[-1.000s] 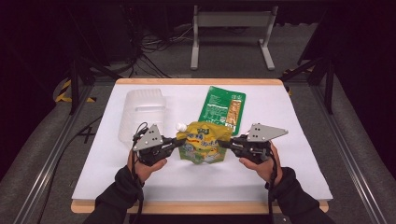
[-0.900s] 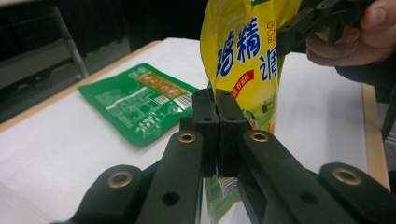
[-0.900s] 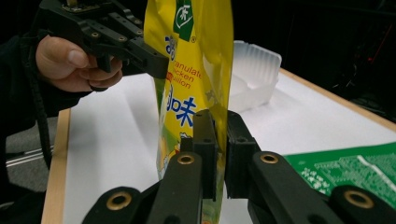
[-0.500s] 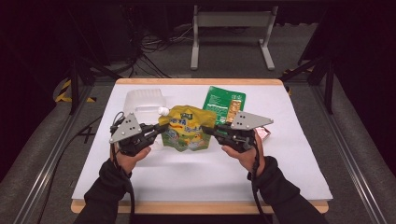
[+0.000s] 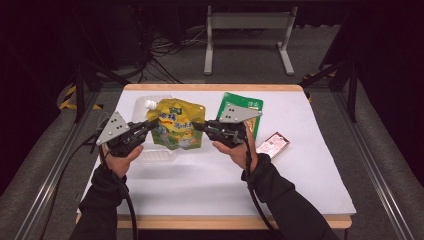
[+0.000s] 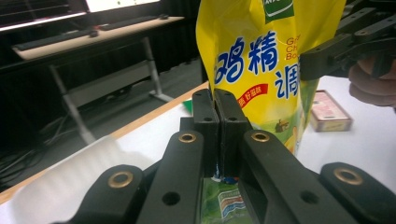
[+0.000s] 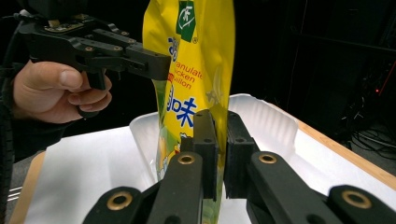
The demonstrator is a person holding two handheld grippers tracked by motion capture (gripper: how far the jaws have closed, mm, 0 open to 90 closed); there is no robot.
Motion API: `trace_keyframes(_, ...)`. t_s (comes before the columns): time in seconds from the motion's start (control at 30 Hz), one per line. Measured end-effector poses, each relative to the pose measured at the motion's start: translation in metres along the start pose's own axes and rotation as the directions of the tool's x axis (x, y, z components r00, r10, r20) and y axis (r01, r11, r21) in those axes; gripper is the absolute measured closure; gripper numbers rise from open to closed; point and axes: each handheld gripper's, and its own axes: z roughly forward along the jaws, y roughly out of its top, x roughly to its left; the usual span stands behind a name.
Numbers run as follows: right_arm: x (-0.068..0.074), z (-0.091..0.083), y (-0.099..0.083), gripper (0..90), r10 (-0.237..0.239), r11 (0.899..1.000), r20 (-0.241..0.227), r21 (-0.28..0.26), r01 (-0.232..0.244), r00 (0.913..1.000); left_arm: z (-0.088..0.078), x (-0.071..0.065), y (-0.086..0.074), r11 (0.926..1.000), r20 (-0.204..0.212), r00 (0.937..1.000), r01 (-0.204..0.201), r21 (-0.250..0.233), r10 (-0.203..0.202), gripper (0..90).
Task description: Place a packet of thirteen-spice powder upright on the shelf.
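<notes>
A yellow spouted pouch (image 5: 175, 127) with blue and red print hangs upright between the two grippers, above the table. My left gripper (image 5: 152, 123) is shut on its left edge, and my right gripper (image 5: 197, 126) is shut on its right edge. In the left gripper view the jaws (image 6: 217, 100) pinch the pouch (image 6: 261, 56) edge, with the other gripper (image 6: 327, 60) beyond it. In the right gripper view the jaws (image 7: 217, 121) clamp the pouch (image 7: 196, 70), and the left gripper (image 7: 116, 51) holds the far edge. The pouch hangs over a white tray (image 5: 156, 156).
A green packet (image 5: 252, 107) lies flat behind my right gripper. A small pink box (image 5: 272, 145) lies to its right on the white table cover (image 5: 300, 185). The white tray (image 7: 261, 116) sits at the table's left. Metal stands and cables are on the floor beyond.
Both grippers have carried the pouch left and a little up, from the middle of the table to over the white tray. The green packet is now uncovered.
</notes>
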Motion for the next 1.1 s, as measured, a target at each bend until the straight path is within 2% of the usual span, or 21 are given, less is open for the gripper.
trace_keyframes(0.07, 0.001, 0.008, 0.002, 86.6, 0.004, 1.0, -0.005, 0.002, -0.004, 1.0, -0.004, 0.004, -0.002, 0.9999, -0.021, 0.9997, 0.012, -0.007, -0.012, 88.5)
trace_keyframes(0.23, 0.002, 0.024, 0.007, 86.5, -0.008, 1.0, -0.008, 0.001, 0.008, 0.9999, -0.014, 0.01, -0.004, 0.9997, -0.061, 0.998, 0.013, -0.021, -0.014, 88.5)
trace_keyframes(0.37, 0.004, 0.033, 0.012, 86.3, -0.013, 1.0, -0.018, -0.004, 0.013, 0.9998, -0.022, 0.014, -0.005, 0.9993, -0.08, 0.9965, 0.02, -0.031, -0.022, 88.5)
trace_keyframes(0.43, 0.005, 0.041, 0.014, 86.4, -0.016, 1.0, -0.029, 0.0, 0.016, 0.9995, -0.027, 0.018, -0.008, 0.9988, -0.09, 0.9951, 0.037, -0.032, -0.04, 88.4)
trace_keyframes(0.6, 0.008, 0.057, 0.014, 86.5, -0.025, 1.0, -0.047, 0.014, 0.025, 0.9986, -0.034, 0.028, -0.022, 0.9954, -0.092, 0.9921, 0.081, -0.05, -0.086, 88.1)
trace_keyframes(0.8, 0.01, 0.076, 0.007, 86.4, -0.01, 1.0, -0.062, 0.028, 0.012, 0.998, -0.041, 0.035, -0.033, 0.9932, -0.109, 0.9877, 0.108, -0.045, -0.112, 87.9)
trace_keyframes(0.93, 0.011, 0.082, 0.004, 86.3, -0.015, 0.999, -0.069, 0.037, 0.018, 0.9975, -0.043, 0.037, -0.041, 0.9901, -0.106, 0.9848, 0.134, -0.043, -0.138, 87.8)
trace_keyframes(1.1, 0.01, 0.087, -0.002, 86.1, -0.01, 0.999, -0.074, 0.053, 0.014, 0.9972, -0.043, 0.039, -0.05, 0.9887, -0.099, 0.9838, 0.146, -0.032, -0.149, 87.7)
